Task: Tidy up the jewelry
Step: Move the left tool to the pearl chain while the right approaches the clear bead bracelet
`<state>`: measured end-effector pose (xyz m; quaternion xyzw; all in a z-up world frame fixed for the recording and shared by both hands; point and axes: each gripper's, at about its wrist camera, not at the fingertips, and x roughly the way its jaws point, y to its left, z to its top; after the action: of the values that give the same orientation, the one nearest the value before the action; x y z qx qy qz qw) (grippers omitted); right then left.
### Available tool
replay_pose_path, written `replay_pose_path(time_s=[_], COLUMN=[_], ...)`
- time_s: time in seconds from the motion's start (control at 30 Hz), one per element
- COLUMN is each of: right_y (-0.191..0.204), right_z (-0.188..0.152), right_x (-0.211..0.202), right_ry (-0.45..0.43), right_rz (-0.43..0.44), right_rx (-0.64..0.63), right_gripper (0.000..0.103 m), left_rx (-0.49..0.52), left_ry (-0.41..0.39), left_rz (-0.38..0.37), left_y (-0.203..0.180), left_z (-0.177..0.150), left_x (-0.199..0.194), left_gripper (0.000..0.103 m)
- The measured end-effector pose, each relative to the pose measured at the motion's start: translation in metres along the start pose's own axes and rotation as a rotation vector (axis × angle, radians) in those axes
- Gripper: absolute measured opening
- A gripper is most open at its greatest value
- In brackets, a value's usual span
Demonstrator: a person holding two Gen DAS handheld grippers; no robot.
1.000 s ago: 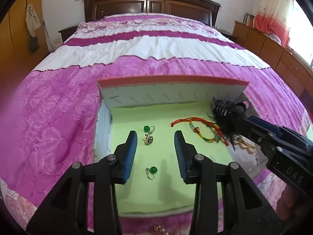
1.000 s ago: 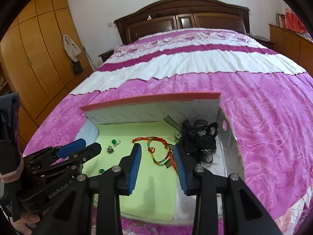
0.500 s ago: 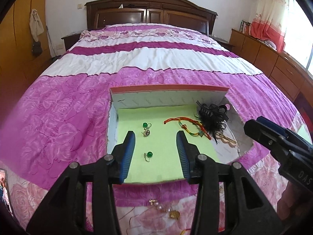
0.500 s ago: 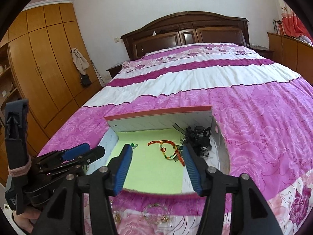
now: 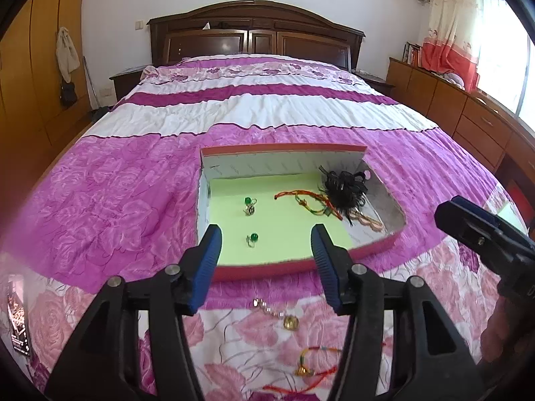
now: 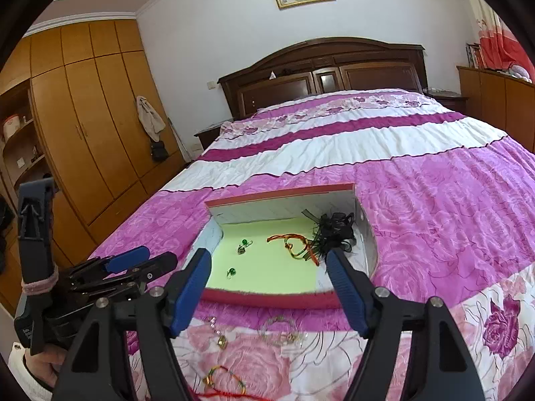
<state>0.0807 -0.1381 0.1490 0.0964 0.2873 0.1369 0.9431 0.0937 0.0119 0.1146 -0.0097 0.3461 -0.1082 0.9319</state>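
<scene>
Jewelry box [image 5: 267,272] on the bedspread, no legible writing; left claw [image 5: 265,267] and right claw [image 6: 269,287] both spread, empty.

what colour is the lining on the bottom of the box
Pale green lining, inside the red-edged box; clearest in the left wrist view.

Cloth, card, wood and plastic, as we see them

We see a quilted cloth bedspread [image 5: 140,207] with a soft matt rose pattern, a cardboard tray [image 5: 284,149] with a red edge, pale inner walls and a matt green paper-like floor, glossy green beads on the earrings [image 5: 248,200], a woven cord bracelet [image 5: 302,200], and a frilly black fabric hair tie [image 5: 346,188]. The headboard [image 5: 254,40] is dark polished wood. Both the left gripper [image 5: 265,260] and right gripper [image 6: 267,287] look matt black plastic with ribbed blue pads [image 5: 209,264].
</scene>
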Motion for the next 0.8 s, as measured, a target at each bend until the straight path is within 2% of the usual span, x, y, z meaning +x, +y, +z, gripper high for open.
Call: replay_pose_path(time_s=[0.33,0.8], right_y=[-0.008,-0.036], right_z=[-0.030,-0.072], right_x=[-0.024,-0.008], right_ry=[0.028,0.132], right_rz=[-0.029,-0.073], right_rx=[0.004,0.080], right_gripper=[0.075,0.075], left_rx=[0.018,-0.007], left_ry=[0.058,0.208], left_rz=[-0.018,-0.016], left_y=[-0.005,-0.006], left_z=[-0.028,-0.061], left_x=[-0.007,0.033], left_gripper=[0.049,0.048])
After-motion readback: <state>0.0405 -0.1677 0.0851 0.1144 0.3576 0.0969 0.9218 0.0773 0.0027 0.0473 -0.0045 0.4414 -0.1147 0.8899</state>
